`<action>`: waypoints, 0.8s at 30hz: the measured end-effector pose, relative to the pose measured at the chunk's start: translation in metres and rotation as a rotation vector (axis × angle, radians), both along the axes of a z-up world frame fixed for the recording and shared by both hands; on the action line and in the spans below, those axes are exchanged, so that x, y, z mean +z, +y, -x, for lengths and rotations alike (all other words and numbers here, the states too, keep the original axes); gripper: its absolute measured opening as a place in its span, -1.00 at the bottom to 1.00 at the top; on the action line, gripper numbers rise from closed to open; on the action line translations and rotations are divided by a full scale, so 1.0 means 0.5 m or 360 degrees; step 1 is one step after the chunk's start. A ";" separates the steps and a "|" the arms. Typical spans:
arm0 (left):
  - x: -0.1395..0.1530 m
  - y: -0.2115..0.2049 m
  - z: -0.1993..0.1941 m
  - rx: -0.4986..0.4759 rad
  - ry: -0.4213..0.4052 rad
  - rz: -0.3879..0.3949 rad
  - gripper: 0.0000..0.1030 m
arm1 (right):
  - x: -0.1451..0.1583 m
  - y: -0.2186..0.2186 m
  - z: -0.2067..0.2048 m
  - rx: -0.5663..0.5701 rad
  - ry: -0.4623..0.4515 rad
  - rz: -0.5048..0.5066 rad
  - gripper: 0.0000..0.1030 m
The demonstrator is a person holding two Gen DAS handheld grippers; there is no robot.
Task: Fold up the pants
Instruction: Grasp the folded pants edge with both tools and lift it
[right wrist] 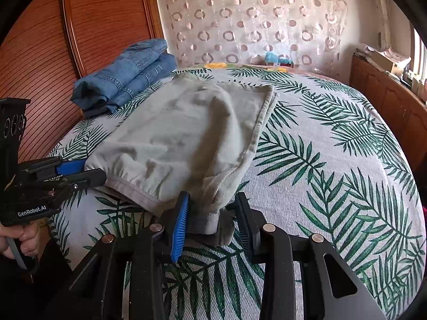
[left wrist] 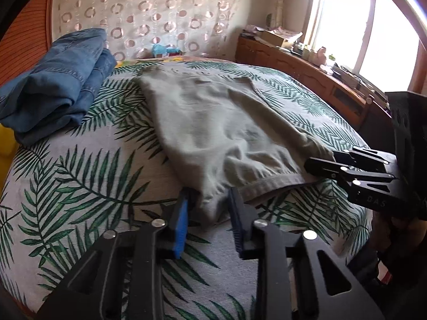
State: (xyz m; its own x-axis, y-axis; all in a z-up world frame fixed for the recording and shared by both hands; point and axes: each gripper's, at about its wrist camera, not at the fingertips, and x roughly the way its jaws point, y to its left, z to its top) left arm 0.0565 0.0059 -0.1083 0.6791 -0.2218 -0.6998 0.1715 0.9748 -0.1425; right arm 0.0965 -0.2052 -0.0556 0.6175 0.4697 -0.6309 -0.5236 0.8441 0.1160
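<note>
The grey pants lie flat in the middle of the bed, already folded over into a short, wide shape. Their near edge, a thick hem, runs across the lower middle of the left wrist view, from one gripper to the other.

The left gripper sits at the bottom of its own view. Its fingers are apart, with a bunched corner of the pants poking down between the blue pad and the black one. The cloth looks loose there, and the pads do not seem to squeeze it.

The right gripper sits at the bottom of its own view. Its fingers are apart too, with the other near corner of the pants between them. That corner hangs in a soft lump and touches the blue pad, but there is a gap on the black side.

A hand holds the left gripper's handle at the lower left of the right wrist view.

A pile of blue jeans rests at the upper left, near the pants but not touching them. The leafy bed cover is bare to the right of the pants and in front of them. A wooden cabinet runs along the right side under the window
</note>
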 end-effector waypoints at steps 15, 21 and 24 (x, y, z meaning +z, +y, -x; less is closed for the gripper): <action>0.056 0.002 0.031 -0.0042 -0.0124 0.0090 -0.79 | 0.025 -0.022 0.022 0.0099 -0.0004 -0.0116 -0.81; 0.106 0.005 0.058 -0.0073 -0.0212 0.0137 -0.79 | 0.060 -0.044 0.057 0.0124 -0.0046 -0.0178 -0.81; 0.125 0.003 0.070 -0.0095 -0.0241 0.0147 -0.79 | 0.082 -0.055 0.075 0.0132 -0.0075 -0.0190 -0.81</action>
State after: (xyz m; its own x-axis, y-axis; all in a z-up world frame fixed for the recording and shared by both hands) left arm 0.0215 0.0076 -0.0459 0.7589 -0.3234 -0.5652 0.2548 0.9462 -0.1993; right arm 0.0589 -0.2328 -0.0146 0.6010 0.5903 -0.5389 -0.5980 0.7794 0.1870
